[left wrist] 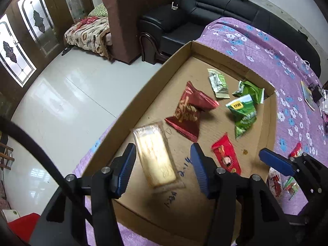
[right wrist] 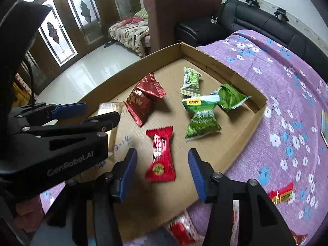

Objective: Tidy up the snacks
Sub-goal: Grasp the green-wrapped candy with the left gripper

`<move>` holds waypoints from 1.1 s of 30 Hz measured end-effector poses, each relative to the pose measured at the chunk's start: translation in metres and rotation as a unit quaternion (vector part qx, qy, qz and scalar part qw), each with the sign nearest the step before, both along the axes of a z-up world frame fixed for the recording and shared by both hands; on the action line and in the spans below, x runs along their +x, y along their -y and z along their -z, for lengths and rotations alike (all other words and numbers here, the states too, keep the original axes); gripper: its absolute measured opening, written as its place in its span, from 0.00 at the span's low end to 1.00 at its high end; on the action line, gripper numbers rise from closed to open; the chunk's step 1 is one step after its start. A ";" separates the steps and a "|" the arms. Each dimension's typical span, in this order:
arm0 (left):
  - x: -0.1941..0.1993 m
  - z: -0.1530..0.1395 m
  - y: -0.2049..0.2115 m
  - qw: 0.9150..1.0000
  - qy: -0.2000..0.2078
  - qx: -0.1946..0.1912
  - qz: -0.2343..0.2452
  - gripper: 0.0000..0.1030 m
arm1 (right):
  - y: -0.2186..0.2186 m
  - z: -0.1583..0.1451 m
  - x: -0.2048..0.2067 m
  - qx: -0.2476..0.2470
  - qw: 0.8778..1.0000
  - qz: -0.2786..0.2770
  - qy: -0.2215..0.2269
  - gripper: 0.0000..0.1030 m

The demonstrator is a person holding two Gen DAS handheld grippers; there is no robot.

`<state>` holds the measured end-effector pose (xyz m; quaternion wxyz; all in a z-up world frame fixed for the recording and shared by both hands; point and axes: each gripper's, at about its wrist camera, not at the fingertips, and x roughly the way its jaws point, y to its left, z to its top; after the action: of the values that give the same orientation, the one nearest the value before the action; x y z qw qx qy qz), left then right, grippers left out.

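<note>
Left wrist view first: a big purple cloth with white and blue flowers (left wrist: 266,47) is spread over the table, and a wide, flat brown cardboard box (left wrist: 143,94) is set on it. Six snacks are seen lying inside the box.

By size, the dark red crinkly bag (left wrist: 187,112) comes first, then the long clear pack of pale biscuit (left wrist: 155,155), then the green bag with a yellow label (left wrist: 243,113). A folded green wrapper (left wrist: 250,91) and a small green and white packet (left wrist: 218,84) are seen near the far wall. The small bright red packet (right wrist: 161,155) lies close to the front edge.

The left gripper (left wrist: 164,168) is spread wide, and nothing is held; the clear biscuit pack lies right between its fingers. The right gripper (right wrist: 162,174) is spread wide too and nothing is pinched; the bright red packet lies between its fingers.

Some snacks are not put in yet. A small red and gold candy (right wrist: 281,193) is seen out on the cloth, well apart from the box, and a red and white packet (right wrist: 182,227) lies just beside the front wall.

It looks like a loose snack should be fetched next. It should be pinched across its flat middle, lifted clear over the wall, and let go low, in a bare spot.
</note>
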<state>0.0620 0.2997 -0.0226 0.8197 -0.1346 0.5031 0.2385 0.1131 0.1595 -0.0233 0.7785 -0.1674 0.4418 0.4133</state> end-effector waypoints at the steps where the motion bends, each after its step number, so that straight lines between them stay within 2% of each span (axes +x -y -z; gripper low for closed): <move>1: -0.001 0.000 0.003 1.000 0.001 0.000 0.001 0.55 | 0.005 -0.001 -0.002 -0.001 1.000 0.000 0.000 0.54; 7: -0.022 -0.004 0.032 1.000 0.016 -0.013 0.006 0.55 | 0.045 -0.002 -0.017 0.001 1.000 -0.002 -0.008 0.60; 14: -0.039 -0.006 0.089 0.998 0.027 -0.024 0.051 0.55 | 0.109 0.003 -0.043 -0.001 1.000 0.002 -0.017 0.69; 17: -0.046 -0.003 0.116 0.997 0.025 -0.031 0.072 0.55 | 0.134 0.008 -0.055 -0.005 1.000 0.008 -0.020 0.69; 27: -0.072 0.031 0.195 0.989 -0.026 -0.041 0.142 0.55 | 0.220 0.032 -0.086 -0.024 0.998 0.042 -0.041 0.71; 33: -0.081 0.041 0.210 0.985 -0.042 -0.053 0.161 0.55 | 0.271 0.041 -0.094 -0.017 0.996 0.074 -0.056 0.71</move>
<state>-0.0193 0.0900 -0.0634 0.8171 -0.0854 0.5643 0.0817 0.0195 -0.1110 -0.0640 0.7781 -0.1237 0.5029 0.3556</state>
